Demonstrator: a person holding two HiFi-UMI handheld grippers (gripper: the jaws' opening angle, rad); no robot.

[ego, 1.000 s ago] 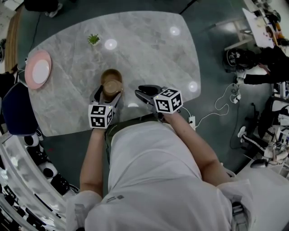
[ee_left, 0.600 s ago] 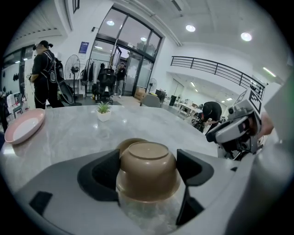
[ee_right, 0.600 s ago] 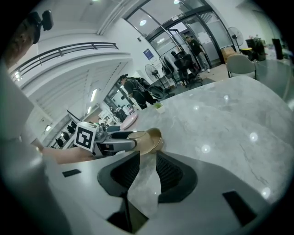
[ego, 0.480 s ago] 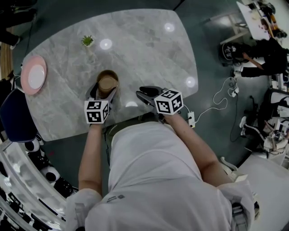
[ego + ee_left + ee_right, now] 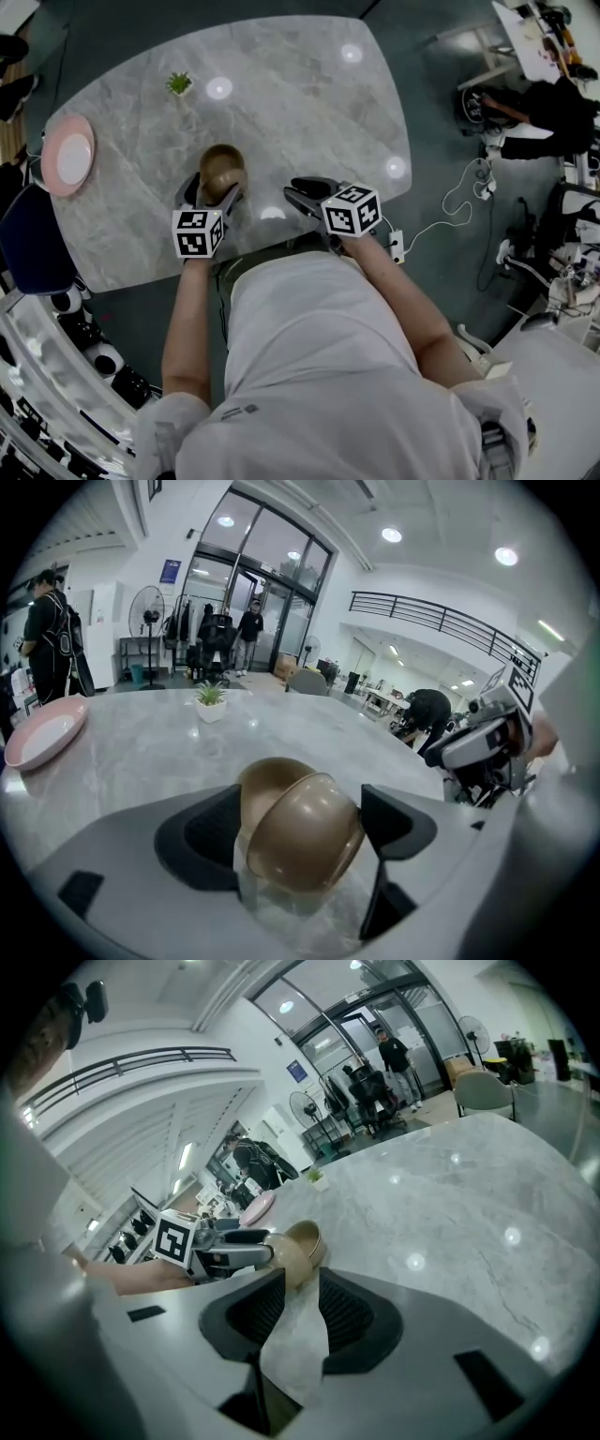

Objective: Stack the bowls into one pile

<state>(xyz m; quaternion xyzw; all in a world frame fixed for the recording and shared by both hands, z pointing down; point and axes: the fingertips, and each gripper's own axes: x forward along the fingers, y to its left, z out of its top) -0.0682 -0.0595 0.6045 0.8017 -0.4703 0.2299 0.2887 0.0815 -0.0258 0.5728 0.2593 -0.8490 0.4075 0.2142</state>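
Observation:
Two brown bowls are in play on the marble table [image 5: 300, 103]. My left gripper [image 5: 216, 187] is shut on one brown bowl [image 5: 305, 841], which is tipped forward so its underside faces the left gripper view. Its rim leans against the second brown bowl [image 5: 267, 778], which rests on the table just beyond. In the head view the pair reads as one brown dome [image 5: 222, 167]. My right gripper [image 5: 298, 190] hovers to the right of the bowls, open, with only bare table showing between its jaws [image 5: 302, 1279]. The right gripper view shows both bowls, the held one [image 5: 289, 1258] and the resting one [image 5: 307, 1237].
A pink plate [image 5: 67, 155] lies near the table's left edge. A small potted plant [image 5: 178, 84] stands at the far left. A dark blue chair [image 5: 33, 234] sits off the table's left side. People stand in the background beyond the table.
The bowl in my left gripper has tipped from mouth up to leaning forward on the other bowl. My right gripper has stayed where it was.

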